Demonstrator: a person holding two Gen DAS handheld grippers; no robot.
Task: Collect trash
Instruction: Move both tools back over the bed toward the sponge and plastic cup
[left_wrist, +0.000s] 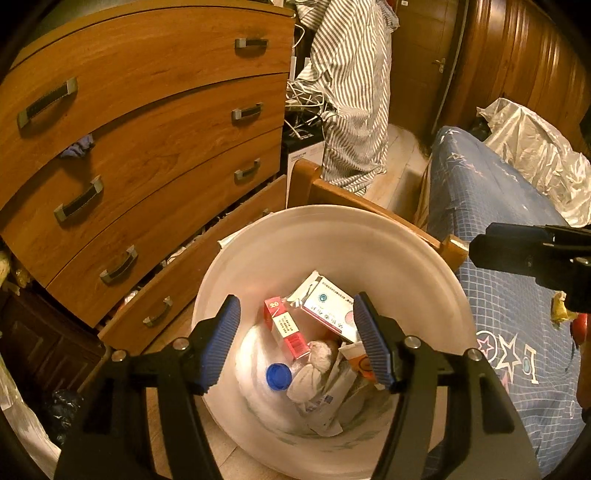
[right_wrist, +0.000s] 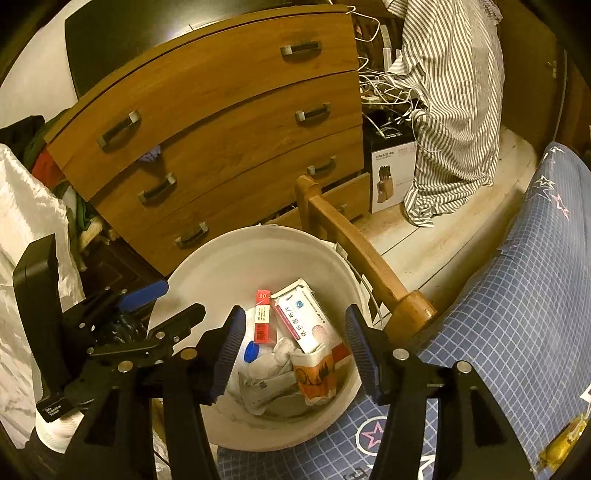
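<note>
Trash sits in the round white plastic bin (left_wrist: 332, 236), which stands on the floor between the brown wooden chest of drawers (left_wrist: 147, 147) and the bed with the blue checked star-print cover (left_wrist: 498, 229). Inside the bin I can see a red-and-white carton (left_wrist: 286, 328), a larger white medicine box with a torn-open end (left_wrist: 325, 306), a blue bottle cap (left_wrist: 279, 376), wads of white tissue (left_wrist: 319, 354) and an orange-printed paper wrapper (right_wrist: 314, 376).

My left tool (left_wrist: 297, 339) hangs over the bin's mouth, pointing steeply down, its blue ribbed pads apart with nothing between them. My right tool (right_wrist: 293, 349) is over the same bin from the bed side, also apart and empty. I judge both are held above the opening so that whatever they release falls straight in and not onto the floor; with both empty, that drop looks done.

More pickings may remain: something yellow lies on the bed cover (right_wrist: 561, 443) well to the bed side of the bin, though at the blurred edge of the lens I cannot say what it is. A grey-and-white striped cloth (left_wrist: 354, 92) hangs beyond the bin, past the chest.
</note>
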